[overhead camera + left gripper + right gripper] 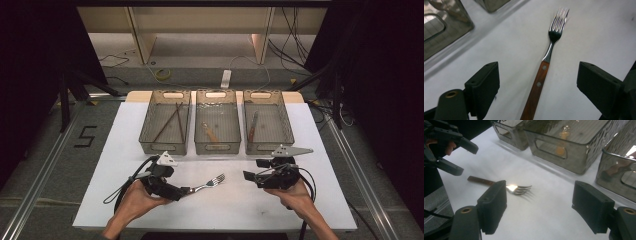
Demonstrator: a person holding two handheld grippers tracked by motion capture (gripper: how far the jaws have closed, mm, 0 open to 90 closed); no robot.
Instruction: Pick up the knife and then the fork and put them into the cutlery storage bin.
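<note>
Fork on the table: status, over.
Left gripper open, jaws either side of the handle. Right gripper open, empty. Fork flat on the white table. Nothing in the way.

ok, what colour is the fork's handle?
Reddish-brown wood with two silver rivets; the fork shows best in the left gripper view.

black grippers (187, 190), grey plates; trailing cables

There are three baskets (166, 122), one fork (209, 183), two chopsticks (170, 121), one spoon (210, 132) and one knife (253, 126).
</note>
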